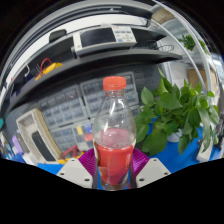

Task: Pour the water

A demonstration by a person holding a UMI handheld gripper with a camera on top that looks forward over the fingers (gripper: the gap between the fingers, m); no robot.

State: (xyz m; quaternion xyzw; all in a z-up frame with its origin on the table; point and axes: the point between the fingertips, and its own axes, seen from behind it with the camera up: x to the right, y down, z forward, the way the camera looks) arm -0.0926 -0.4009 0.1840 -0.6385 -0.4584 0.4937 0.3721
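**Bottle held between the tongs, before the pour**

A clear plastic bottle with an orange-red screw cap [115, 130], holding red liquid to about half its height, stands upright between the two fingers of the tongs [113, 172]. The purple pads [88, 160] lie against its lower body on either side with no gap showing, so the tongs appear closed on the bottle at a narrow opening. Whether the bottle's base rests on anything cannot be told, as it is hidden below the fingers.

Judged from this view, the step in hand is the carry that comes between grasping and pouring. The cap looks to be in place, so it would have to come off before any liquid could leave; no receiving cup or glass is visible, and one must be found ahead of the tilt. The next move calls for a firm grip and a slow rotation about the neck.

Just beyond the bottle to one side stands a leafy green potted plant [178, 112] on a blue tabletop [185, 150]. Behind it, dark shelves [80, 75] carry a pale box-shaped appliance [105, 38].
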